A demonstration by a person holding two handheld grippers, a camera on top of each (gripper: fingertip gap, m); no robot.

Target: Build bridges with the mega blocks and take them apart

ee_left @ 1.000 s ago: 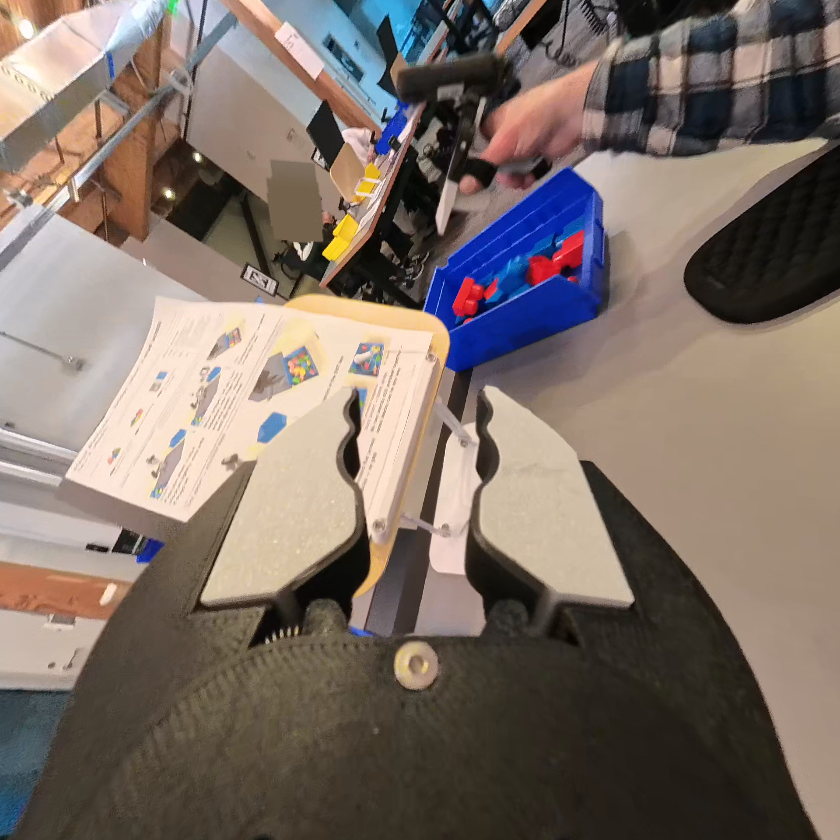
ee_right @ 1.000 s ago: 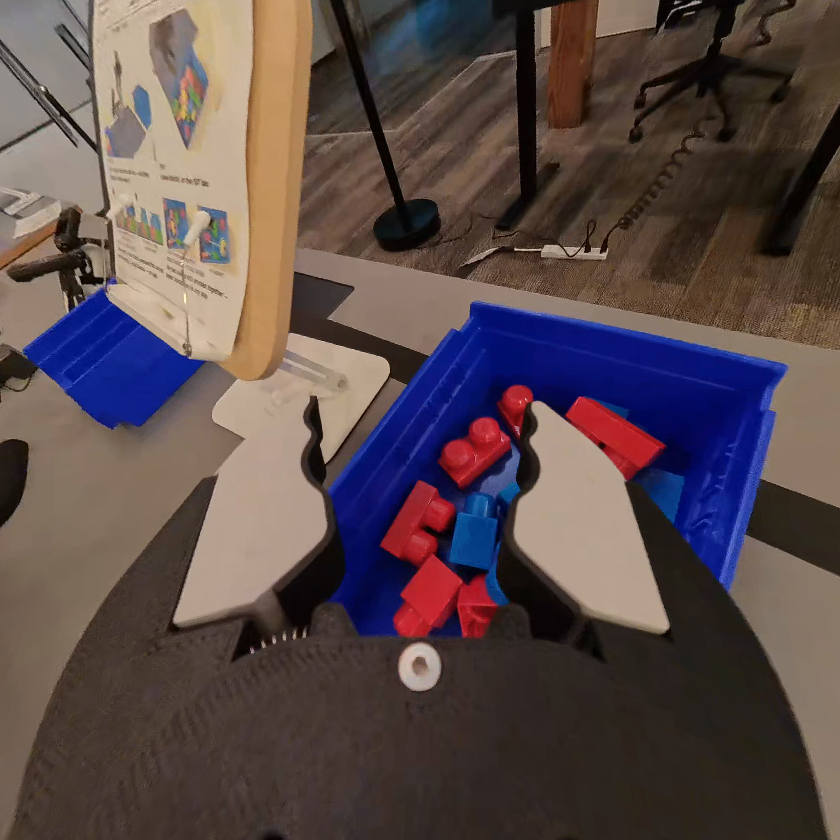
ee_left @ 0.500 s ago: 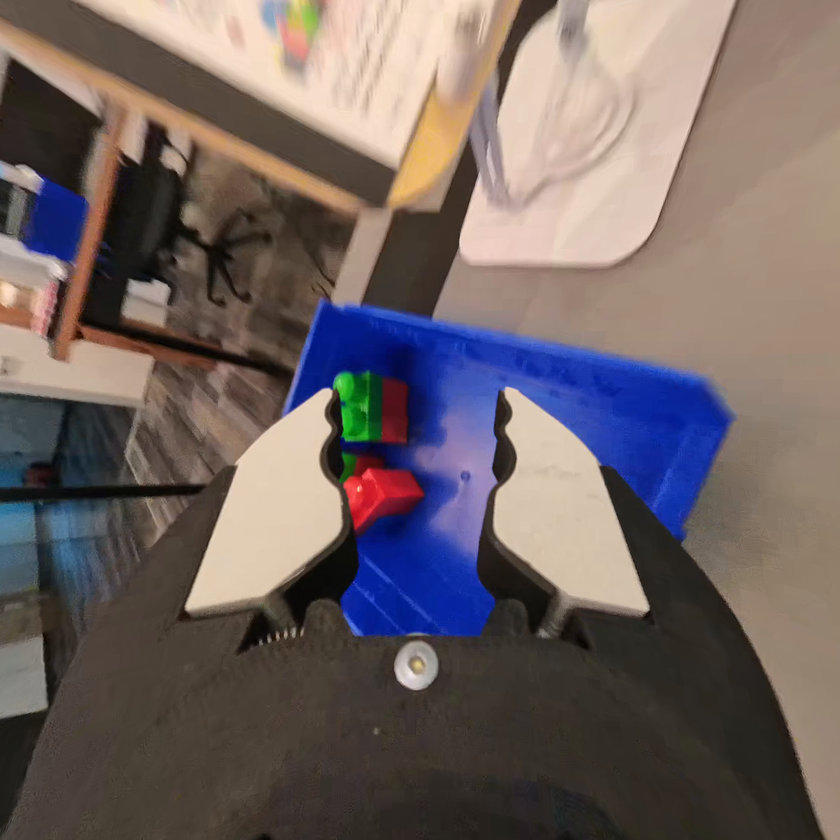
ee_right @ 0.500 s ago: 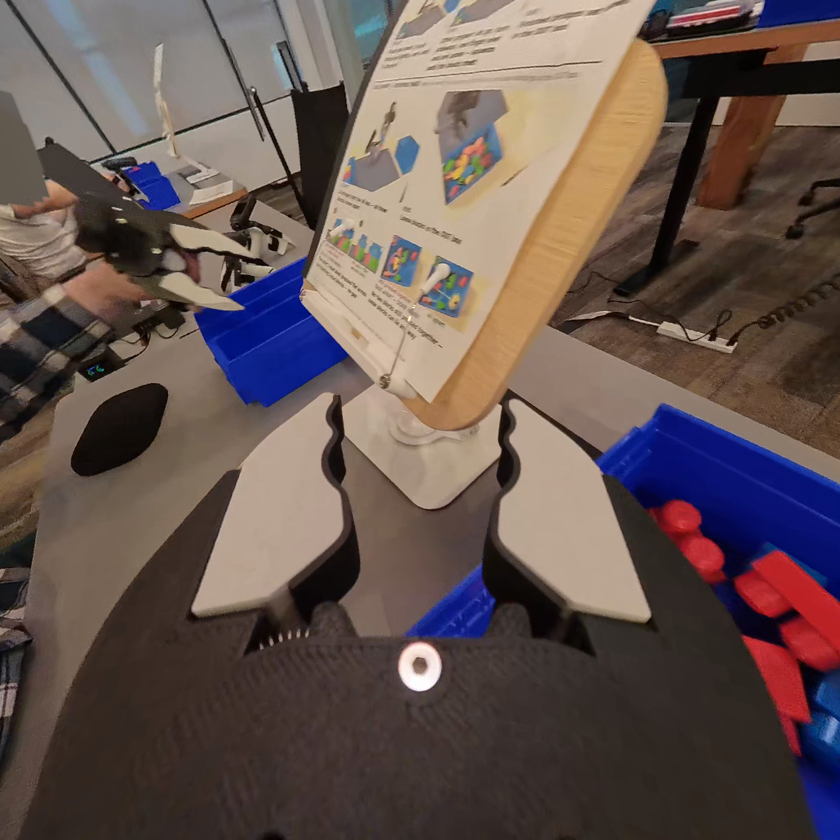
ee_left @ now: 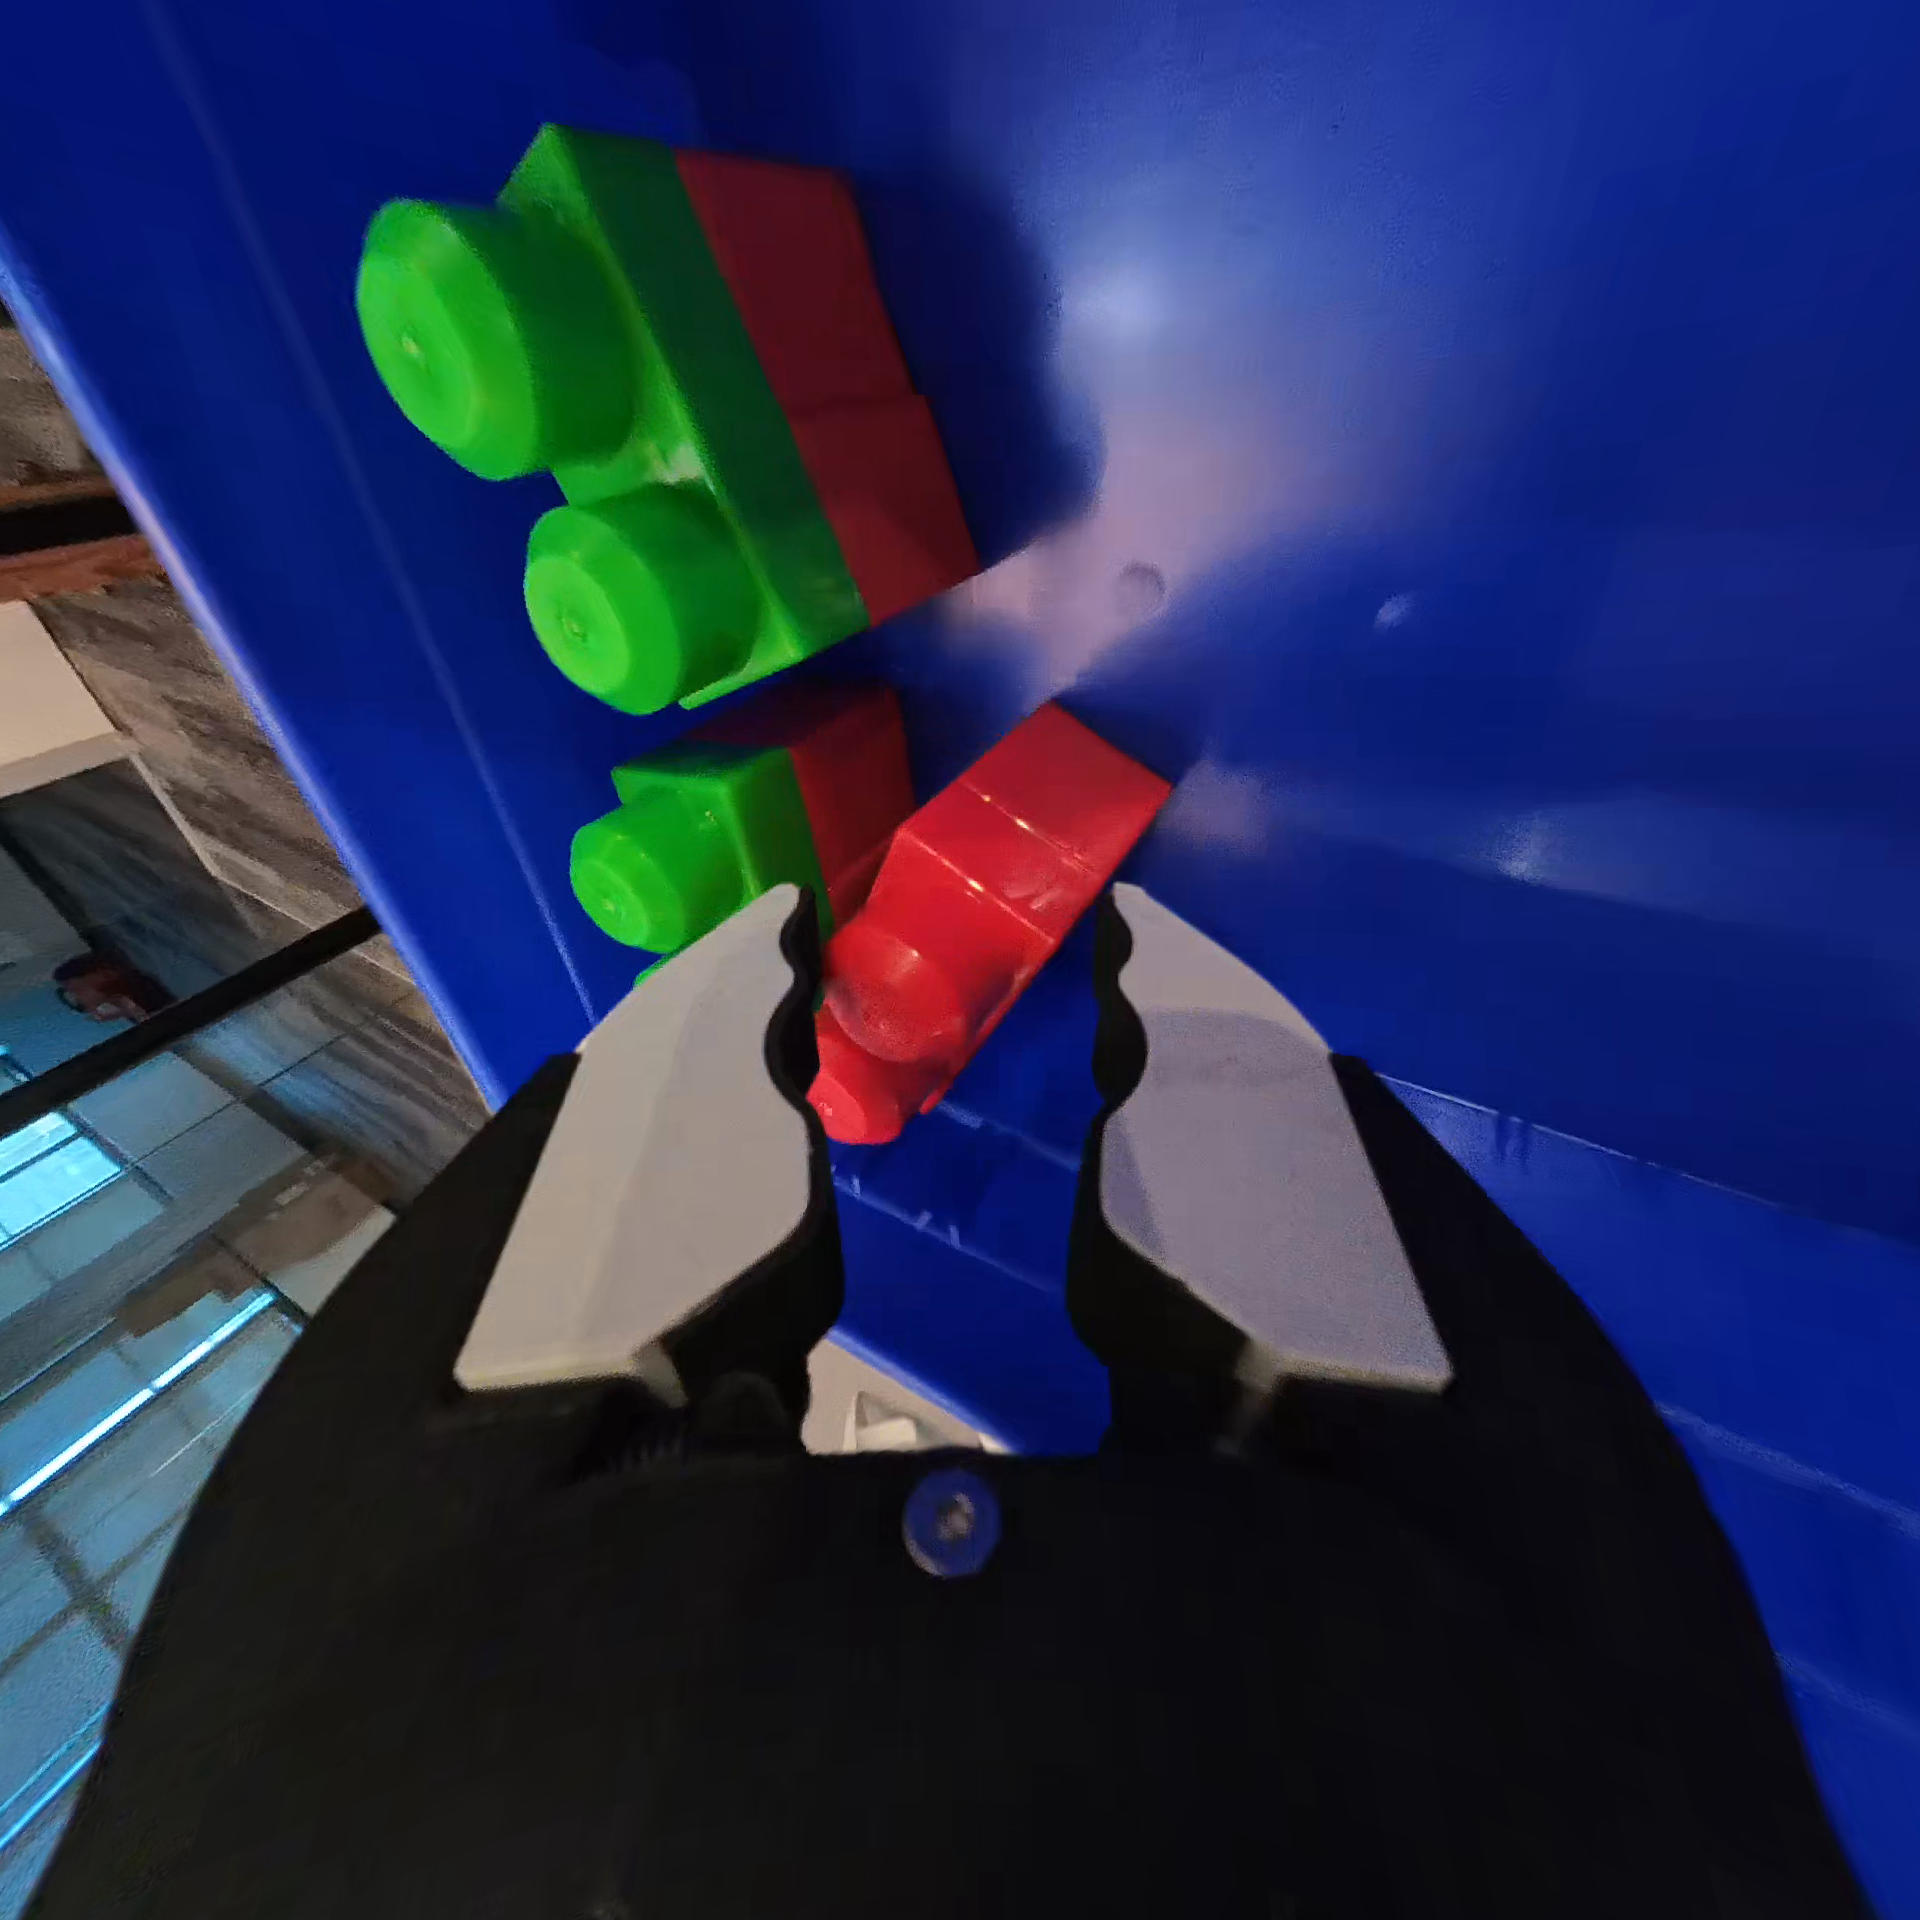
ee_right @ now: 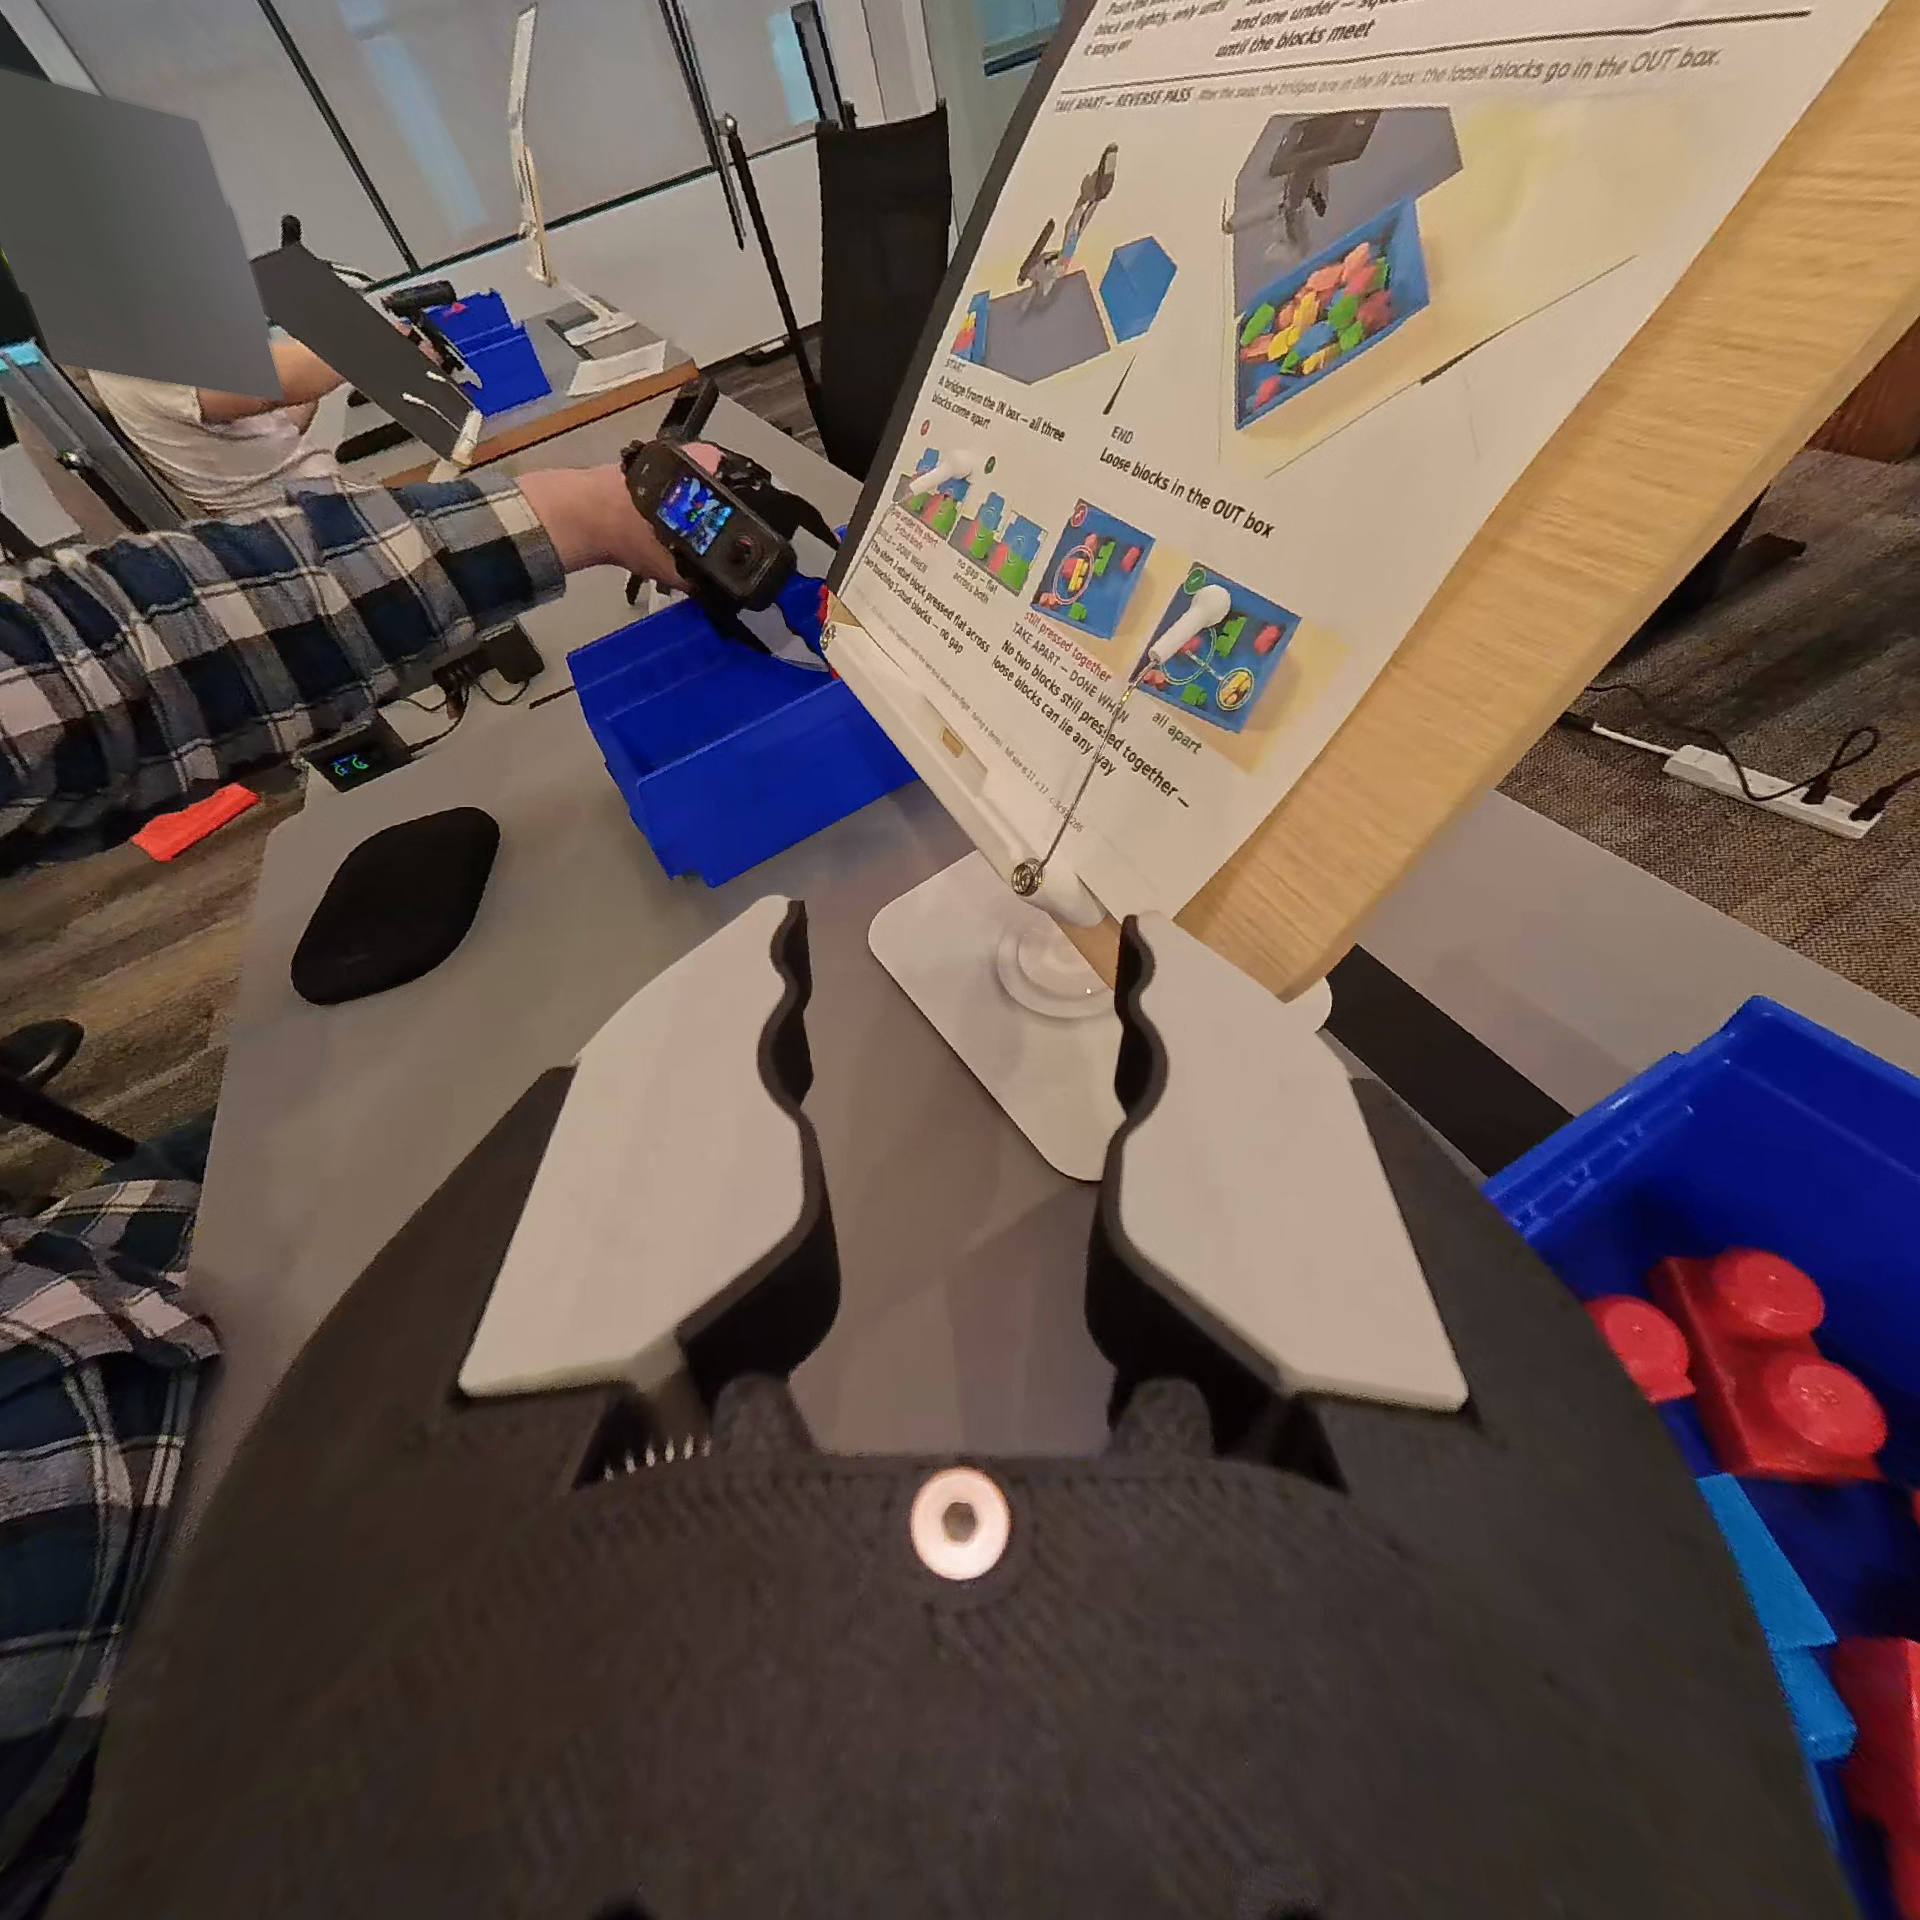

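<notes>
In the left wrist view my left gripper (ee_left: 951,914) is low inside a blue bin (ee_left: 1455,520). A loose red block (ee_left: 997,883) lies tilted between its fingers. The left pad (ee_left: 727,1039) touches the block's stud, and a gap shows at the right pad (ee_left: 1226,1091), so the gripper is open. A green-on-red stack (ee_left: 665,416) and a smaller one (ee_left: 727,831) lie beyond. In the right wrist view my right gripper (ee_right: 961,935) is open and empty above the table. The left gripper (ee_right: 779,644) shows far off in its bin (ee_right: 727,748).
A wooden stand with an instruction sheet (ee_right: 1351,416) rises from a white base (ee_right: 987,1039) just ahead of my right gripper. A second blue bin (ee_right: 1714,1122) with red and blue blocks (ee_right: 1766,1371) is at the right. A black pad (ee_right: 395,904) lies left. There is about 55 cm between the tips of the two grippers.
My left gripper swung from the stand down into its bin and closed in around the red block, jaws narrowing. My right gripper left the block-filled bin, turned toward the stand and narrowed its jaws.
</notes>
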